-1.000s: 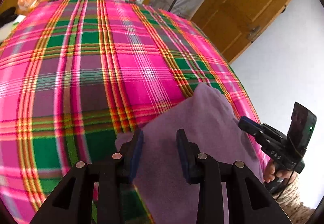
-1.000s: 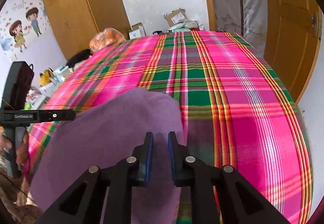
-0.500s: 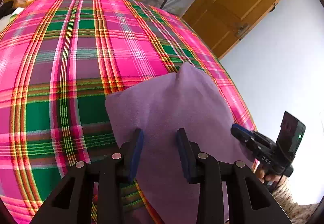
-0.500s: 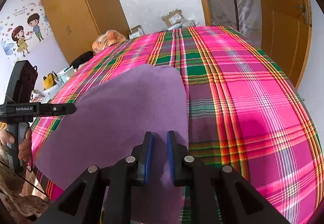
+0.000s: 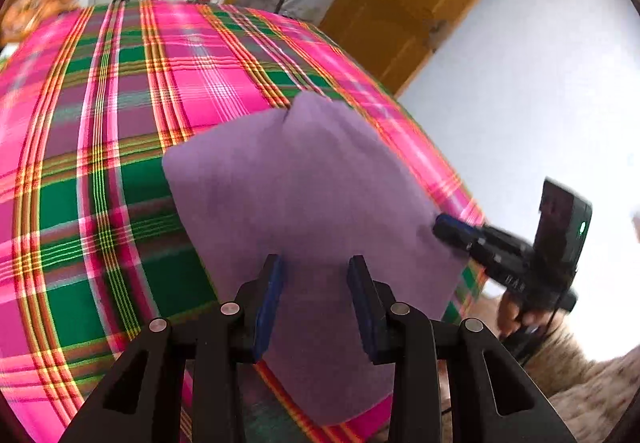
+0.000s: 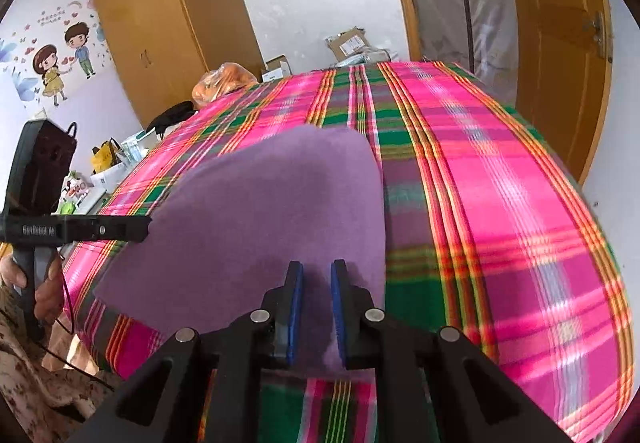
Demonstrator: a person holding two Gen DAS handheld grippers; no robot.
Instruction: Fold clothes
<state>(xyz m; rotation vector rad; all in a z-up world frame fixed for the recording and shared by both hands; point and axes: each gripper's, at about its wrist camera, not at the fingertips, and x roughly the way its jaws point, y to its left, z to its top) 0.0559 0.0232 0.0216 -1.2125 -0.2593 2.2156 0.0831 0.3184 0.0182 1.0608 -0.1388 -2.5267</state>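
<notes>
A purple fleece cloth (image 5: 304, 195) lies folded flat on the plaid bed (image 5: 100, 123), near its front right corner. My left gripper (image 5: 316, 275) hovers over the cloth's near part, open, with only flat cloth showing between its fingers. Over the cloth's near right corner hangs my right gripper (image 6: 316, 279); its blue pads stand a narrow gap apart and nothing is pinched. In the right wrist view the cloth (image 6: 272, 211) spreads ahead, and the left gripper's tip (image 6: 138, 229) sits at its left edge. The right gripper's tip (image 5: 448, 229) meets the cloth's right edge.
The bed edge (image 6: 132, 335) runs just below the cloth. A wooden door (image 5: 420, 3) stands right, a wardrobe (image 6: 168, 43) left. An orange bag (image 6: 224, 81) and cardboard boxes (image 6: 348, 43) lie past the far end. A hand (image 6: 44, 283) holds the left gripper's handle.
Both grippers have drawn back toward the near edge of the bed. The cloth has stayed in place, and more of it now shows ahead of the fingers.
</notes>
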